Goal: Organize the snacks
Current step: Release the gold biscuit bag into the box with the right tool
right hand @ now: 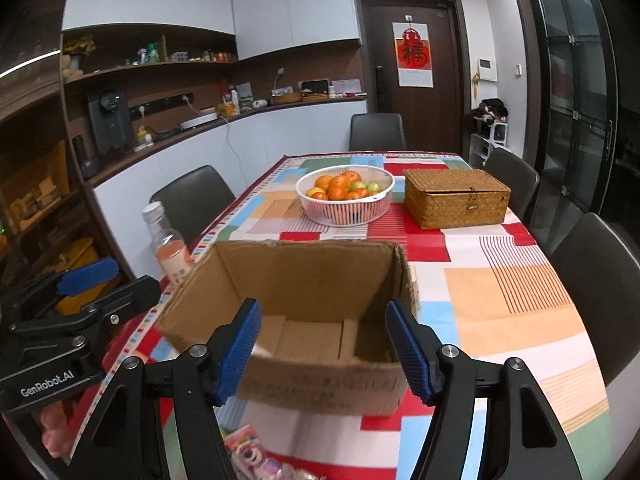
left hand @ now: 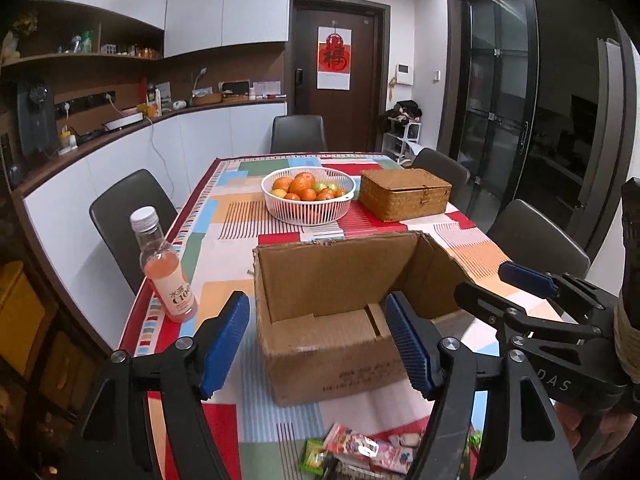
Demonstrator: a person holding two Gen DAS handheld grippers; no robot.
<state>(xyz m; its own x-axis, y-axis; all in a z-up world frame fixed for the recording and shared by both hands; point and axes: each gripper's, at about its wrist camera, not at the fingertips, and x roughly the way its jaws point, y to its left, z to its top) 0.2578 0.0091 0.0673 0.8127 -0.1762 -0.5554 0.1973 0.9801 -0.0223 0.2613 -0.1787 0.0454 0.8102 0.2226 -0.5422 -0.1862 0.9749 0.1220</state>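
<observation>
Below both grippers' spread fingers (left hand: 224,344): snacks (left hand: 360,450); cardboard box (left hand: 332,320) ahead

Left gripper (left hand: 318,346), right gripper (right hand: 324,348) (jaws spread).

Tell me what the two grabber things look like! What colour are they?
Both the left gripper and the right gripper have black frames with round silver bolts. Each finger ends in a flat blue pad covered in tiny ridges. White letters on the left one's side read "GenRobot.AI"; the right one's side shows "DAS". Tan cord is wound around the right one's handle.
</observation>
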